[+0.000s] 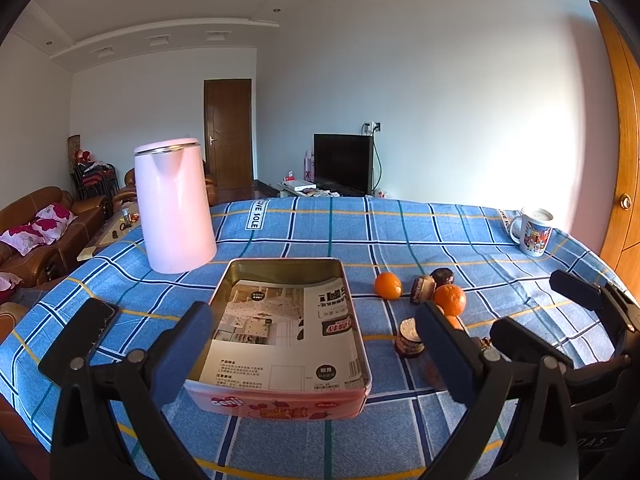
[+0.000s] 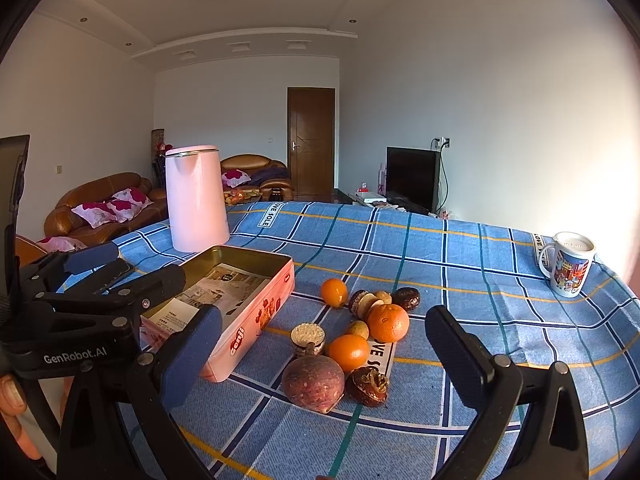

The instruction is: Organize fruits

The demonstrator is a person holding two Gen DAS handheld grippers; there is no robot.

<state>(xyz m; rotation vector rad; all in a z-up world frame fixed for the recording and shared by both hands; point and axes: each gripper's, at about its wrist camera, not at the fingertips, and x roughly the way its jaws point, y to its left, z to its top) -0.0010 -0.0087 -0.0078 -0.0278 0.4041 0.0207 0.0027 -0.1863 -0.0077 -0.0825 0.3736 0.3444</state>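
Observation:
A pink tin box (image 1: 280, 398) (image 2: 256, 312), open with printed paper inside, lies on the blue checked tablecloth. To its right is a cluster of fruit: three oranges (image 2: 387, 322) (image 2: 348, 352) (image 2: 334, 292), a large dark red round fruit (image 2: 313, 382), a brown dried-looking fruit (image 2: 368, 386) and several small dark pieces (image 2: 406, 298). Two oranges show in the left wrist view (image 1: 388, 285) (image 1: 449, 299). My left gripper (image 1: 316, 352) is open around the near end of the tin. My right gripper (image 2: 324, 364) is open, just short of the fruit cluster.
A tall pink kettle (image 1: 174, 208) (image 2: 196, 200) stands behind the tin. A printed mug (image 1: 534, 231) (image 2: 570, 264) stands at the far right of the table (image 2: 460, 248). Sofas, a door and a TV lie beyond the table.

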